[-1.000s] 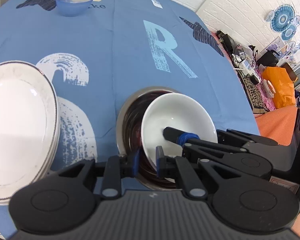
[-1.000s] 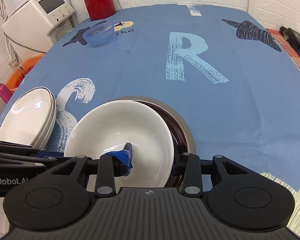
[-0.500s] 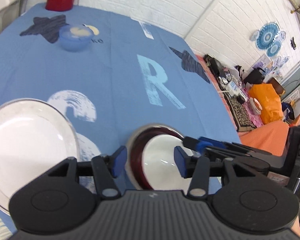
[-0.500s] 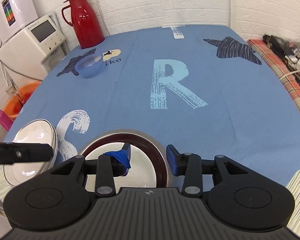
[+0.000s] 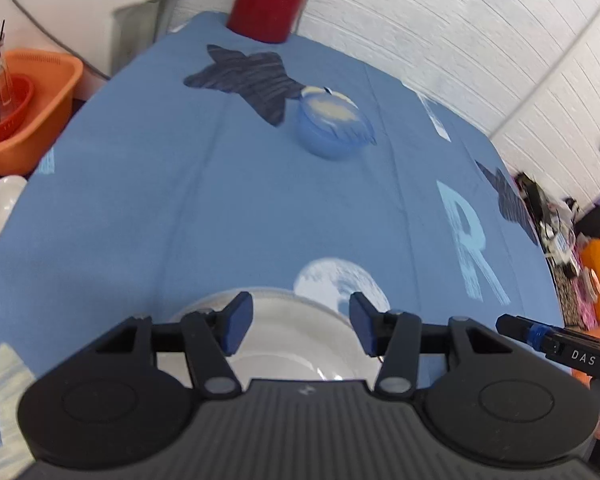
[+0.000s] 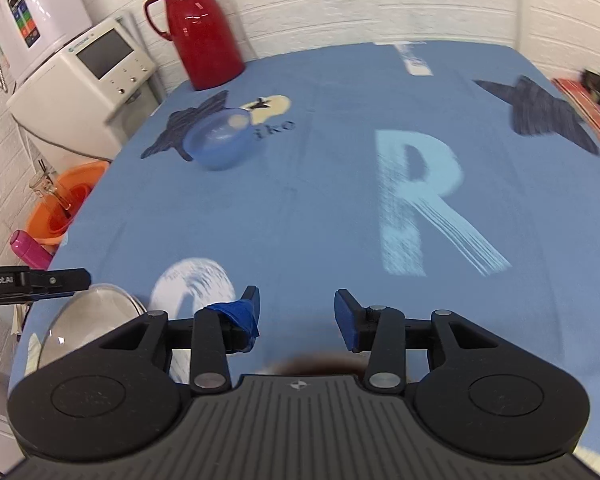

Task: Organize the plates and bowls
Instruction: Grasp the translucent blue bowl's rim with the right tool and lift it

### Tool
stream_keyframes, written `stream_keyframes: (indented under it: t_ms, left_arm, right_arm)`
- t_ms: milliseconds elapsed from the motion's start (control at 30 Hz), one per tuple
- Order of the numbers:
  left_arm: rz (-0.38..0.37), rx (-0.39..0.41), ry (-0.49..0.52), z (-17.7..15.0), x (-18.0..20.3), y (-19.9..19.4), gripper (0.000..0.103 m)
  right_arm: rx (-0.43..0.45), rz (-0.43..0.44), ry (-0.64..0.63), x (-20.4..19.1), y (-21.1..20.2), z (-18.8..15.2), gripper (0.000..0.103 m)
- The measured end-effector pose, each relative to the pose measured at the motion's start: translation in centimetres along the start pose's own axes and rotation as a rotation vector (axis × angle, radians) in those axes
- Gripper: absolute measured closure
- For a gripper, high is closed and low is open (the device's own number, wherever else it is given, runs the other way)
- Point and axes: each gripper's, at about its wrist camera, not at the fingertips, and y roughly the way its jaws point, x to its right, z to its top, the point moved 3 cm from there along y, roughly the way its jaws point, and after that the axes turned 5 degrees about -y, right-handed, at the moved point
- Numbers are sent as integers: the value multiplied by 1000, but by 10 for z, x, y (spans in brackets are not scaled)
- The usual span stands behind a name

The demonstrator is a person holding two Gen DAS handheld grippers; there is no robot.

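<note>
Both tongs lifted away, white plates (image 5: 300,344) below left tongs (image 5: 296,326)

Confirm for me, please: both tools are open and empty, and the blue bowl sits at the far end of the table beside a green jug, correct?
Not quite: the jug is red, not green, as the right wrist view shows. The rest holds: the left tool and right tool are both open and empty, and the blue bowl sits at the far end of the table near that jug.

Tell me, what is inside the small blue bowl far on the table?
The blue bowl looks translucent and seems empty; the pale patch in it appears to be the tablecloth print showing through. The frames are blurred, so a thin residue cannot be excluded.
</note>
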Motion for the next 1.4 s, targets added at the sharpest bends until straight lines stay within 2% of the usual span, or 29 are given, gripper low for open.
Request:
stream_keyframes:
  t_ms: [167, 400, 600, 667, 867, 1000, 1100, 1200, 1300, 1333, 1367, 1400]
  left_arm:
    - [-17, 11, -41, 49, -6, 25, 51]
    - [-27, 17, -90, 116, -1, 79, 50]
    - [7, 18, -93, 153, 2, 129, 49]
    - [40, 16, -94, 159, 0, 146, 49]
    - [39, -8, -102, 168, -5, 179, 49]
    - [56, 23, -77, 169, -1, 183, 49]
    - [52, 29, -65, 167, 2, 184, 49]
    - [55, 30, -34, 165, 9, 186, 50]
    - [59, 34, -27, 165, 9, 187, 50]
    - [60, 33, -29, 165, 9, 187, 51]
    - [69, 37, -29, 164, 9, 187, 60]
    - [75, 37, -26, 164, 9, 187, 62]
  right_arm:
    - [-16, 11, -38, -21, 46, 53, 77]
    - [-13, 15, -24, -35, 115, 119, 75]
    - [-19, -1, -9, -36, 170, 157, 74]
    - [-38, -16, -20, -36, 188, 162, 74]
    - [-72, -10, -39, -33, 214, 161, 73]
    - [-54, -14, -55, -30, 216, 159, 72]
    - [-45, -36, -119, -36, 218, 158, 70]
    - [-62, -104, -172, -44, 220, 156, 68]
    - [-106, -122, -140, -42, 219, 160, 67]
    - [-109, -122, -139, -41, 219, 160, 67]
    - [-91, -110, -132, -41, 216, 159, 68]
    - [-69, -82, -122, -41, 214, 158, 70]
